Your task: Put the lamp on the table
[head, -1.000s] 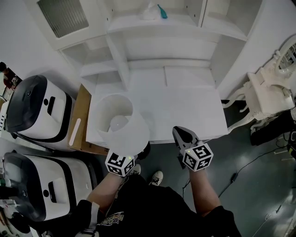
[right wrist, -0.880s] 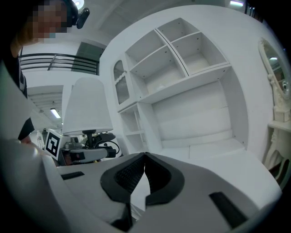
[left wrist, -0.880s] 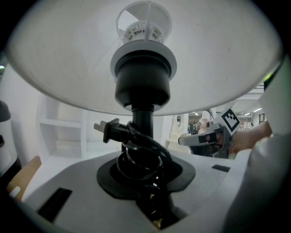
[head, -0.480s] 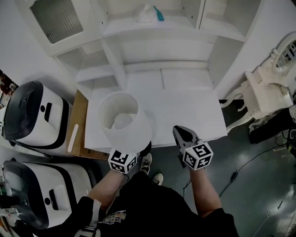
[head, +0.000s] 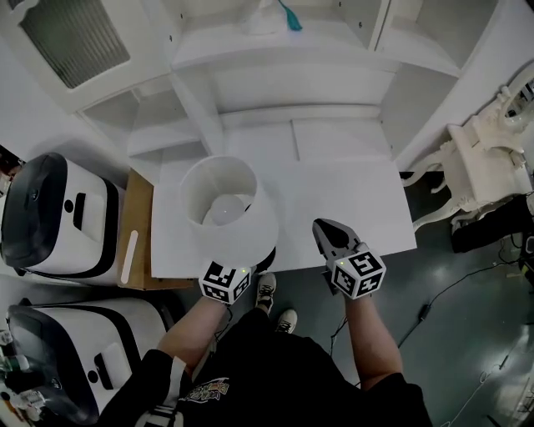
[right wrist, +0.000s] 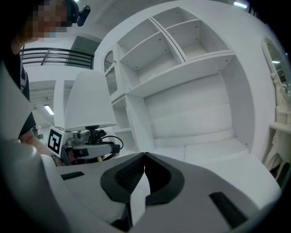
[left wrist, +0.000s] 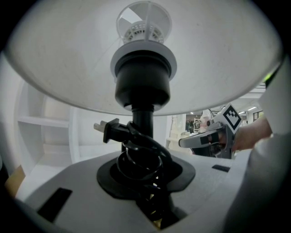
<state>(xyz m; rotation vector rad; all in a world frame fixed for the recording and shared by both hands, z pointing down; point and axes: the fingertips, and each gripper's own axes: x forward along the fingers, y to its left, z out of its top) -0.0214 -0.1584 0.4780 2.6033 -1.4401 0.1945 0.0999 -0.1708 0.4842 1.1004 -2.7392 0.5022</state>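
The lamp (head: 225,204) has a white shade, a black stem (left wrist: 143,122) and a black cord with its plug (left wrist: 107,129) wound round the stem. My left gripper (left wrist: 144,173) is shut on the stem and cord at the foot and holds the lamp upright over the front left part of the white table (head: 350,200). In the head view only its marker cube (head: 225,282) shows under the shade. My right gripper (head: 323,228) is shut with nothing in it, level with the table's front edge, to the right of the lamp (right wrist: 89,107).
Two white and black machines (head: 58,221) (head: 75,350) and a cardboard board (head: 138,229) stand left of the table. White shelves (head: 275,50) rise behind it, with a teal item (head: 289,15) on top. A white ornate chair (head: 484,163) stands at the right.
Both grippers have moved forward toward the table. The lamp has gone with the left one, and its shade now hangs further over the tabletop.
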